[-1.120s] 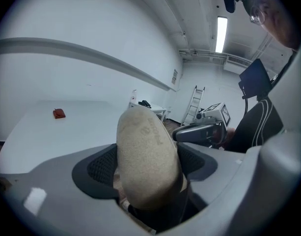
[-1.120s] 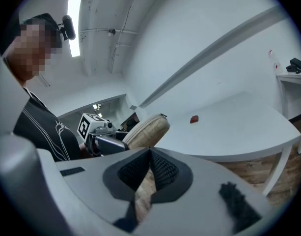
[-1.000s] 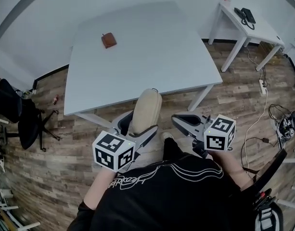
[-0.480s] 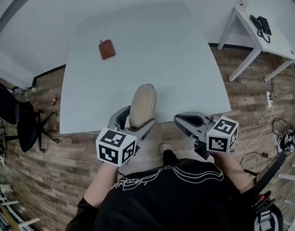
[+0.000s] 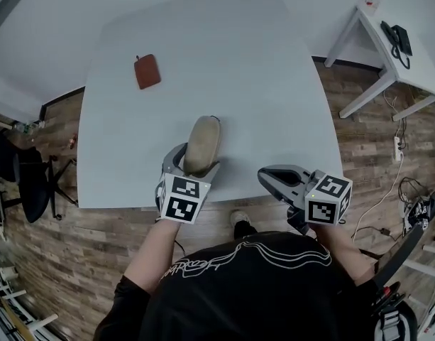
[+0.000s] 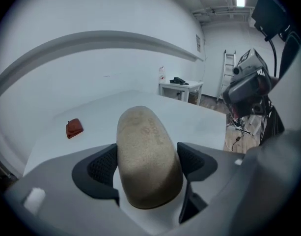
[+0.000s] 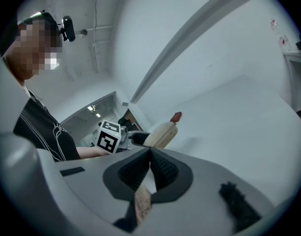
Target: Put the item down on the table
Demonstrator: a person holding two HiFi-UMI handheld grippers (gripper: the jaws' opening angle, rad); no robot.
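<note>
A beige oval insole (image 5: 201,143) is clamped between the jaws of my left gripper (image 5: 191,163), held over the near part of the white table (image 5: 260,84). In the left gripper view the insole (image 6: 146,154) fills the gap between both pads and points away from the camera. My right gripper (image 5: 279,181) hovers at the table's front edge, to the right of the insole, jaws closed together on nothing. The right gripper view shows its pads (image 7: 162,170) meeting, with the insole (image 7: 161,133) and the left gripper beyond them.
A small reddish-brown pouch (image 5: 147,72) lies on the table's far left. A second white table (image 5: 387,48) with a black phone stands at the right. A black chair (image 5: 22,180) is at the left. Cables (image 5: 416,190) trail on the wood floor.
My left gripper has carried the insole forward from above the floor to over the table. The right gripper has kept its place near the table's front edge.
</note>
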